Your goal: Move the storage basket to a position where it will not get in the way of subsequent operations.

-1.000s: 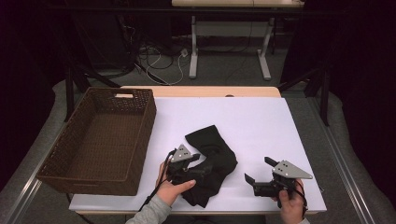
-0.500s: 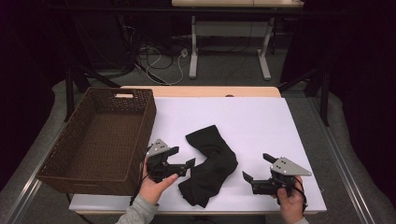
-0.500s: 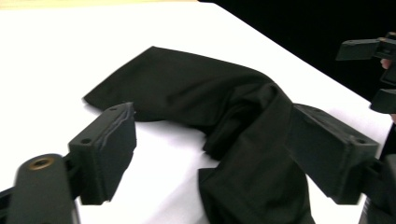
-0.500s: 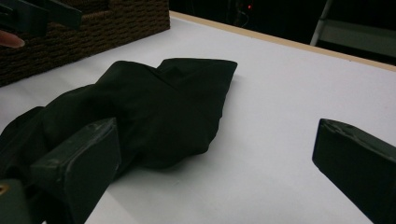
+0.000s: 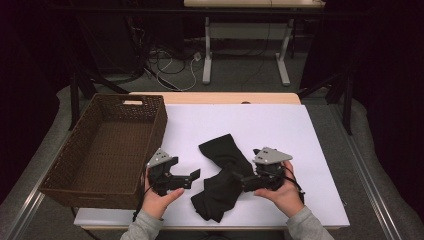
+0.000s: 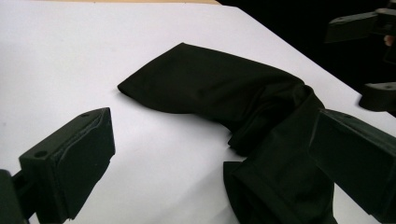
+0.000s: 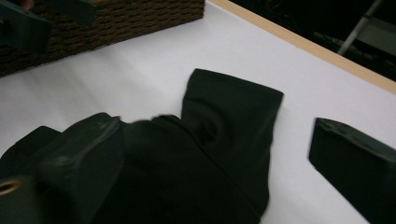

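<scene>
From the high view, I am leaving my left hand-held gripper (image 5: 192, 175) just beside the limp black cloth (image 5: 225, 180) on the white bench (image 5: 300, 135), its jaws having just been opening on nothing, while I am bringing my right hand-held gripper (image 5: 240, 181) to the cloth's middle fold. In the left gripper view, the matte, creased cloth (image 6: 224, 93) is lying in front of my wide jaws. In the right gripper view, my jaws are standing wide over the soft cloth (image 7: 224, 121), having just been closing slightly without pinching it, so I judge the next move needs a firm nip before lifting toward the woven basket (image 7: 116, 18).
</scene>
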